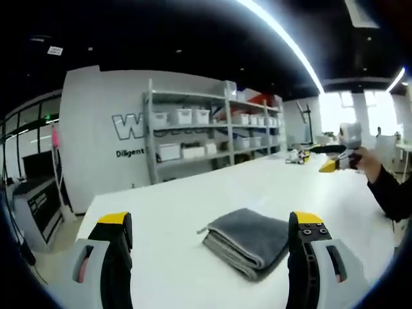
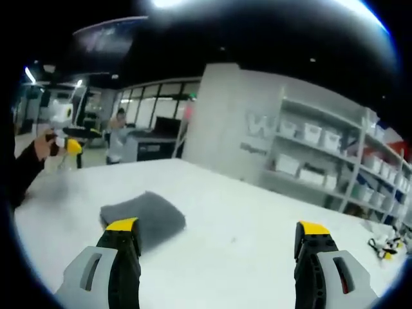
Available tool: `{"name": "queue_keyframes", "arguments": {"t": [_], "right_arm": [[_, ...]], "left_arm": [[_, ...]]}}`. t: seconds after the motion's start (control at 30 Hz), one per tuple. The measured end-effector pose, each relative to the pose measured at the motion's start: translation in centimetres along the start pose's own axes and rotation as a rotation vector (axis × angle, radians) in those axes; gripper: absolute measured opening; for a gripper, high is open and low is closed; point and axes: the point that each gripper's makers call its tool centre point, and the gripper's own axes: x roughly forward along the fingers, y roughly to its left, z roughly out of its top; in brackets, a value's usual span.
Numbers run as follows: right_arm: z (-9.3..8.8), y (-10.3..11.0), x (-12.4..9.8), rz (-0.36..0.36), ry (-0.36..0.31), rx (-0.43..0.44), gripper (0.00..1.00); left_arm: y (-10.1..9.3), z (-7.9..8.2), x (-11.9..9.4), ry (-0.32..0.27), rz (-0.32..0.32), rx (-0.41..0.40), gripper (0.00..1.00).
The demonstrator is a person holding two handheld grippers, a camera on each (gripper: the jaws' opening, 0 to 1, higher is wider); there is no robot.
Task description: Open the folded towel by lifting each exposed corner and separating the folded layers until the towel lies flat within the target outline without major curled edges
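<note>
Folded grey towel (image 1: 248, 239) on white table (image 1: 174, 212); left hand-held gripper (image 1: 209, 225) and right hand-held gripper (image 2: 217, 235) both released, holding nothing.

Wall lettering (image 1: 131, 126) partly behind shelving (image 1: 193, 135)

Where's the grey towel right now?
The folded towel lies on the white table, just ahead of the left gripper, nearer its right jaw. In the right gripper view it sits by the left jaw.
</note>
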Motion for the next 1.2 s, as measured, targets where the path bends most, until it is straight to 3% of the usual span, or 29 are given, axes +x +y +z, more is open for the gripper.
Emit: {"name": "queue_keyframes", "arguments": {"t": [0.07, 0.33, 0.47, 0.63, 0.87, 1.2], "right_arm": [[0.3, -0.1, 0.3, 0.002, -0.004, -0.001, 1.0], [1.8, -0.3, 1.8, 0.018, -0.029, 0.013, 1.0], [1.6, -0.5, 2.7, 0.021, -0.022, 0.005, 1.0], [1.9, -0.6, 3.6, 0.027, -0.025, -0.002, 1.0], [2.3, -1.0, 4.1, 0.026, -0.035, 0.006, 1.0], [1.0, -0.6, 5.5, 0.041, -0.004, 0.014, 1.0]], "left_arm": [[0.2, -0.4, 0.4, 0.028, 0.0, 0.011, 0.99], [1.1, 0.4, 0.8, 0.02, 0.006, 0.009, 0.99], [1.2, -0.1, 0.9, 0.048, 0.001, 0.027, 0.99], [1.7, 0.2, 1.5, 0.04, 0.006, 0.03, 0.99], [1.8, -0.4, 2.4, 0.05, 0.002, 0.032, 0.99], [1.1, -2.3, 3.5, 0.096, -0.028, 0.016, 0.99]]}}
